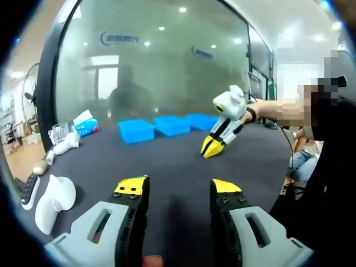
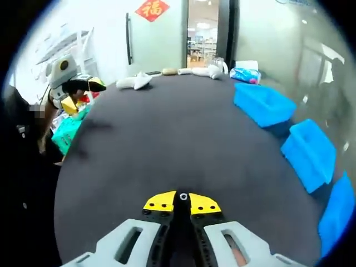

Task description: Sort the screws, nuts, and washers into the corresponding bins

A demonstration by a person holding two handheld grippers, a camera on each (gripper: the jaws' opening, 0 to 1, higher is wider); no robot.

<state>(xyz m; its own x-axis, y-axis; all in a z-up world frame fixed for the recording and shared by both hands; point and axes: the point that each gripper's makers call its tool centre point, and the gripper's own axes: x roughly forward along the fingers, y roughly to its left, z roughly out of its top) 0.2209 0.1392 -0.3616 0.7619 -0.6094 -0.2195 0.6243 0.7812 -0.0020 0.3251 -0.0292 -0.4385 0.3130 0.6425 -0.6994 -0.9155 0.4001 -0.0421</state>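
The left gripper (image 1: 179, 192) is showing two black jaws with yellow tips, each tip carrying small dark screw heads, and both jaws are sitting in pale grey housings with slotted cut-outs. The right gripper (image 2: 182, 201) is wearing the same colours: yellow pads with a round black screw at the seam, black jaw bars behind them, grey slotted shells at either side. Seen from the left gripper view, the right gripper is showing a white, rounded body above black-and-yellow jaws. Behind that body, the person's wrist is wearing a dark band (image 1: 253, 114), and dark clothing (image 1: 328, 183) is covering the person's torso.
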